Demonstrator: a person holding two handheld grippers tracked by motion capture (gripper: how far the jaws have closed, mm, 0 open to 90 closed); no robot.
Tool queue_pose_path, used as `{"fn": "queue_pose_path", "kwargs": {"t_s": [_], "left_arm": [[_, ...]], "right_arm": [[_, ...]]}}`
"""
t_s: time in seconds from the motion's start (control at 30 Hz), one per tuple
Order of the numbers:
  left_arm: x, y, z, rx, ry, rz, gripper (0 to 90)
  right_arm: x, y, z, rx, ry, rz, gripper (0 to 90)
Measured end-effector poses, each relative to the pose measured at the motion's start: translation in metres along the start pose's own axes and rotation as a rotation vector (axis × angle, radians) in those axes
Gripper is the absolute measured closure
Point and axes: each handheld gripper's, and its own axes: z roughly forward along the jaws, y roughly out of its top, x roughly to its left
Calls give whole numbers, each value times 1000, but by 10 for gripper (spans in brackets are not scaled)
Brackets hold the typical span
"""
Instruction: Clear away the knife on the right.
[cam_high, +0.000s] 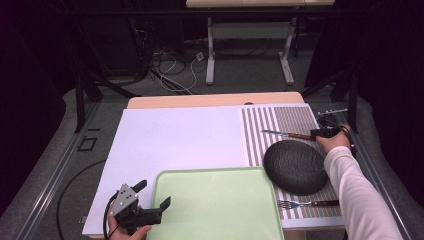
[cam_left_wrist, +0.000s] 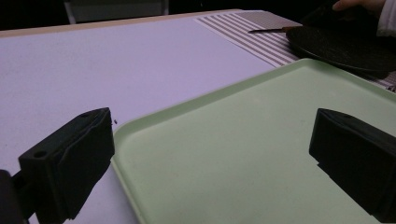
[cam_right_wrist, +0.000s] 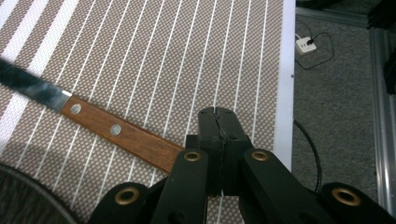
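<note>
There is one big white board (cam_high: 175, 140) on the table, and both claws work over it. One green tray (cam_high: 215, 205) lies on it, and the left claw (cam_high: 152, 197) sits at the tray's near left corner with its two black jaws far apart, one over the white board and one over the tray, holding nothing. One striped mat (cam_high: 280, 127) lies far off to the left claw's right side, under the right claw (cam_high: 320, 133). One dark round plate (cam_high: 296, 166) sits on the mat, just on the near side of the right claw. There is one knife (cam_high: 286, 134), and its brown wooden handle (cam_right_wrist: 123, 133) lies flat on the mat, with its end touching the right claw's tips. The right claw's jaws are pressed together, and I cannot tell if they pinch the handle's end. One fork (cam_high: 306, 203) lies on the mat, past the plate from the right claw, well apart from it.
</note>
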Motion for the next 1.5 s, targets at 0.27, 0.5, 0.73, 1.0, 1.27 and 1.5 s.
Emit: {"fn": "queue_pose_path", "kwargs": {"t_s": [0.27, 0.5, 0.73, 1.0, 1.27, 1.5], "left_arm": [[0, 0, 0, 3, -3, 1, 5], [0, 0, 0, -1, -3, 0, 5], [0, 0, 0, -2, -4, -1, 5], [0, 1, -1, -6, -5, 6, 5], [0, 1, -2, -4, -2, 16, 6], [-1, 1, -2, -8, -5, 13, 6]], "right_arm": [[2, -11, -6, 37, 31, -23, 900], [8, -15, -8, 38, 56, -42, 900], [11, -15, -10, 57, 71, -41, 900], [13, -15, -13, 79, 103, -49, 900], [20, -16, -15, 101, 140, -54, 900], [21, -15, -16, 105, 134, -23, 900]]}}
